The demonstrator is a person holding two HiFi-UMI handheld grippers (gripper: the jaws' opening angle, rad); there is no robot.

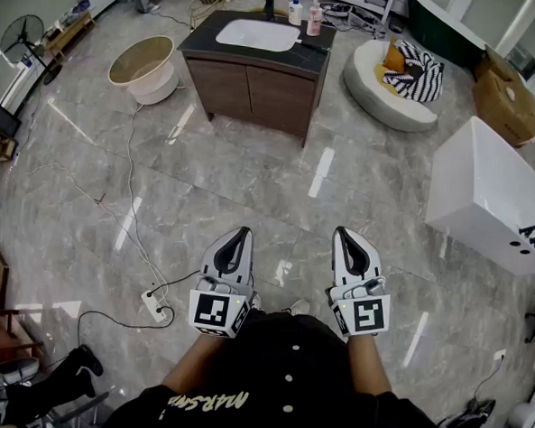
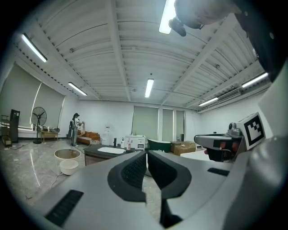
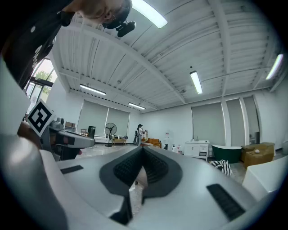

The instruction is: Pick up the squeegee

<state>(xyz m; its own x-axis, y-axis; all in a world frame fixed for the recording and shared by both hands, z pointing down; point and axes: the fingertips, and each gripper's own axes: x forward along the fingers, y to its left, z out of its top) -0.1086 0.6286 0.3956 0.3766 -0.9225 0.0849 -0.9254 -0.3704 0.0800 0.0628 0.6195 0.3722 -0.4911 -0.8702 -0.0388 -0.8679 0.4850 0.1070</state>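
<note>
Left gripper point(image 1: 241, 234) and right gripper point(image 1: 342, 234) sit closed, empty; the unseen squeegee, presumably light, wants gripping by its rigid handle.

Recorded glossy grey marble floor point(image 1: 251, 189) bearing dark wood vanity point(image 1: 248, 88) with white basin point(image 1: 257, 34), round beige tub point(image 1: 143, 63) near its left, white oval tub point(image 1: 374, 96), white rectangular bathtub point(image 1: 486, 190), cardboard boxes point(image 1: 507, 104), standing fan point(image 1: 22, 36), under ribbed white ceiling point(image 2: 90, 58) with lit strip lights point(image 2: 149, 87).
</note>
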